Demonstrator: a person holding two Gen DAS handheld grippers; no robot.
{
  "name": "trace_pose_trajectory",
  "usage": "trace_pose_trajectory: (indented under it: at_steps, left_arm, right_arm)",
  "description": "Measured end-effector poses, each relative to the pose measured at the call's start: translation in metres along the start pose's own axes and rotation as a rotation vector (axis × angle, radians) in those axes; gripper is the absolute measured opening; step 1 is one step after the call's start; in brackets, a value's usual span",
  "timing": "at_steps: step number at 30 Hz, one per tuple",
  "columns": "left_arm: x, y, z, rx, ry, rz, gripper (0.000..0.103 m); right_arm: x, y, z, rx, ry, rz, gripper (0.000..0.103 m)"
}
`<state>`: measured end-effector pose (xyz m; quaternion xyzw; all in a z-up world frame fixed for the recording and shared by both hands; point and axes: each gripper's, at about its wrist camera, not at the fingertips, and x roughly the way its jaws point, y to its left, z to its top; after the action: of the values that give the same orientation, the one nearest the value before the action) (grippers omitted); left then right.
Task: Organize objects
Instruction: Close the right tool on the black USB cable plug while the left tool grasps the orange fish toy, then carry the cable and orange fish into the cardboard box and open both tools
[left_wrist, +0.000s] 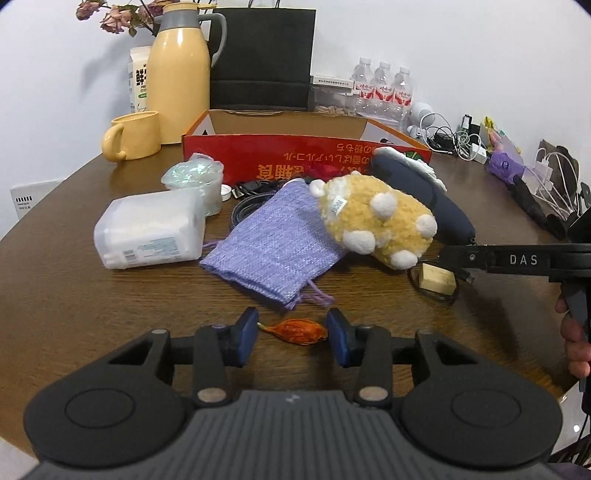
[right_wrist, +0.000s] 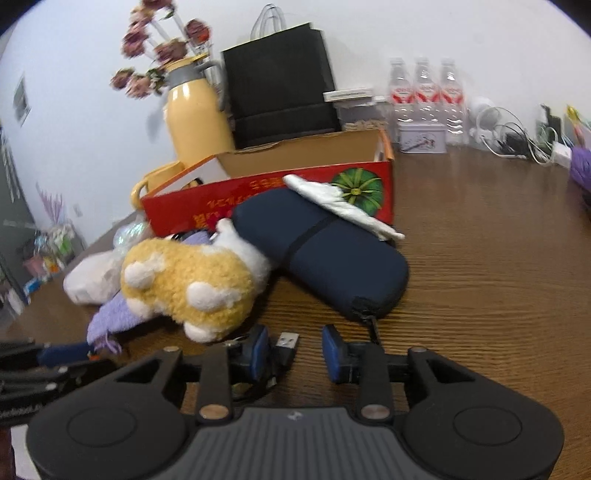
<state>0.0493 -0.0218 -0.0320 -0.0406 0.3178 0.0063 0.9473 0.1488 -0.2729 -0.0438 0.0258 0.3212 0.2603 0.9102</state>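
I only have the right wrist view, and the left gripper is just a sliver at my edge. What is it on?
Observer: The left gripper has a small orange wrapped sweet between its pads, which look to meet both ends.
Operator: Is there anything by my right gripper that I'm missing?
Observer: A pale block lies on the table just beneath its tips, with black cable curving around it.
Operator: Is anything small hidden behind the plush?
Observer: A white cap sits on the table beside the iridescent cup.
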Motion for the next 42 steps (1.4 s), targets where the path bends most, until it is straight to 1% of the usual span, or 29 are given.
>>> trace_pose_trajectory:
  at_steps: [2,5,7,11,12,13,15,21,27,34,38,42]
  left_arm:
    - [-0.002,0.003,-0.002,0.0,-0.002,-0.001,0.041]
    - [-0.004,0.005,-0.003,-0.005,-0.003,-0.002,0.041]
    - [-0.006,0.006,-0.004,-0.007,-0.003,-0.003,0.041]
    - [-0.012,0.01,-0.004,-0.01,-0.018,-0.006,0.041]
    - [-0.014,0.011,-0.004,-0.01,-0.023,-0.005,0.041]
    - [-0.015,0.012,-0.004,-0.011,-0.028,-0.005,0.041]
    - [-0.019,0.013,-0.003,-0.015,-0.038,-0.001,0.041]
    - [-0.027,0.021,0.001,-0.026,-0.066,0.005,0.041]
    - [-0.037,0.024,0.009,-0.027,-0.116,0.011,0.041]
    - [-0.04,0.022,0.034,-0.019,-0.182,0.013,0.041]
    - [-0.037,0.016,0.059,-0.016,-0.234,0.003,0.041]
    - [-0.025,0.013,0.091,-0.035,-0.281,-0.002,0.041]
  right_arm:
    - [0.0,0.0,0.0,-0.007,0.005,-0.001,0.032]
    - [0.0,0.007,-0.002,-0.039,0.016,0.018,0.031]
    - [0.001,0.014,-0.003,-0.074,0.015,-0.012,0.028]
    - [0.002,0.025,-0.007,-0.158,0.013,-0.058,0.028]
    - [0.002,0.03,-0.009,-0.192,0.009,-0.072,0.025]
    - [0.001,0.034,-0.011,-0.217,0.004,-0.071,0.015]
    - [-0.001,0.039,-0.013,-0.236,0.0,-0.064,0.015]
    - [-0.012,0.034,-0.015,-0.203,-0.039,-0.059,0.014]
    - [-0.032,0.031,-0.005,-0.187,-0.11,-0.041,0.014]
    - [-0.041,0.032,0.019,-0.186,-0.192,-0.024,0.014]
    - [-0.035,0.035,0.041,-0.184,-0.237,-0.02,0.014]
    - [-0.021,0.037,0.067,-0.172,-0.28,-0.02,0.014]
